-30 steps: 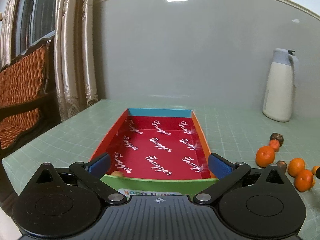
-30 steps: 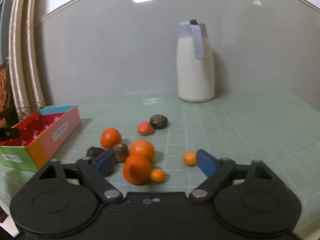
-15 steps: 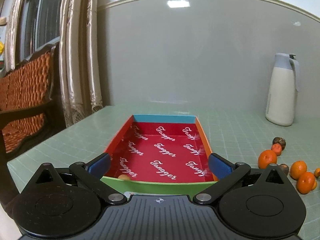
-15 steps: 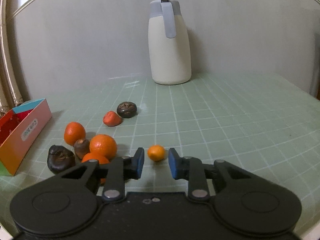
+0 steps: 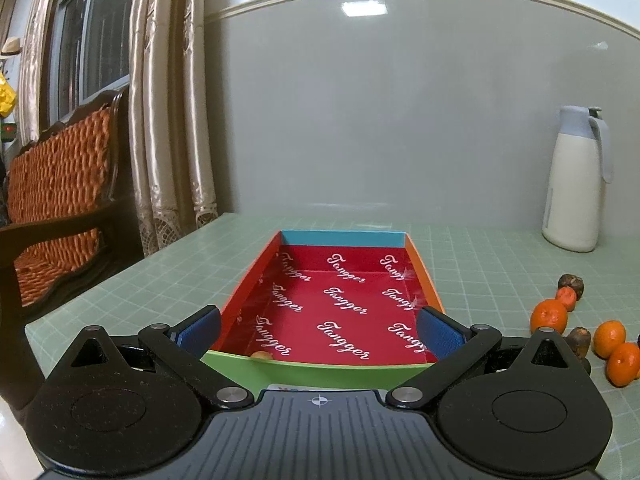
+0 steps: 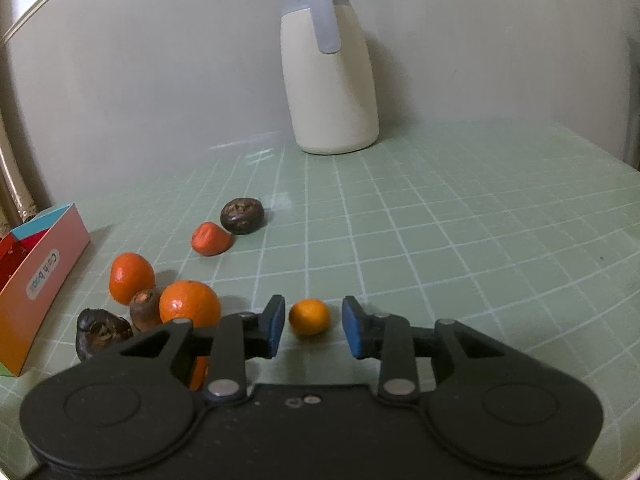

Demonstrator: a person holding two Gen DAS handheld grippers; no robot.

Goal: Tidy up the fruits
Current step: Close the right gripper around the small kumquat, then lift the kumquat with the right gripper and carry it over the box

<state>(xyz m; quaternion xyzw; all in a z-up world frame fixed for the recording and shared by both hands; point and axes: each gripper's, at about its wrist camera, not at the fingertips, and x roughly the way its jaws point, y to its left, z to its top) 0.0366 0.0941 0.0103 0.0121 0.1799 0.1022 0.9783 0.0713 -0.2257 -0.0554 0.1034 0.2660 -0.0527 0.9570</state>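
Note:
A shallow box [image 5: 332, 304] with a red printed inside lies on the green table; one small pale fruit [image 5: 262, 355] lies in its near left corner. My left gripper [image 5: 318, 330] is open and empty at the box's near end. My right gripper [image 6: 312, 326] is half open, its pads either side of a small orange kumquat [image 6: 309, 317] on the table, with gaps both sides. To its left lie several oranges [image 6: 188, 306], a small red-orange fruit [image 6: 210, 238] and dark brown fruits [image 6: 242, 216]. The box shows at the left edge of the right wrist view [image 6: 36, 280].
A cream thermos jug [image 6: 328, 76] with a grey lid stands at the back against the wall; it also shows in the left wrist view [image 5: 576, 178]. A wooden chair with an orange woven cushion [image 5: 56, 200] and curtains [image 5: 172, 120] stand left of the table.
My right gripper has narrowed from wide open and moved forward around the kumquat. My left gripper has drawn back slightly from the box, still open.

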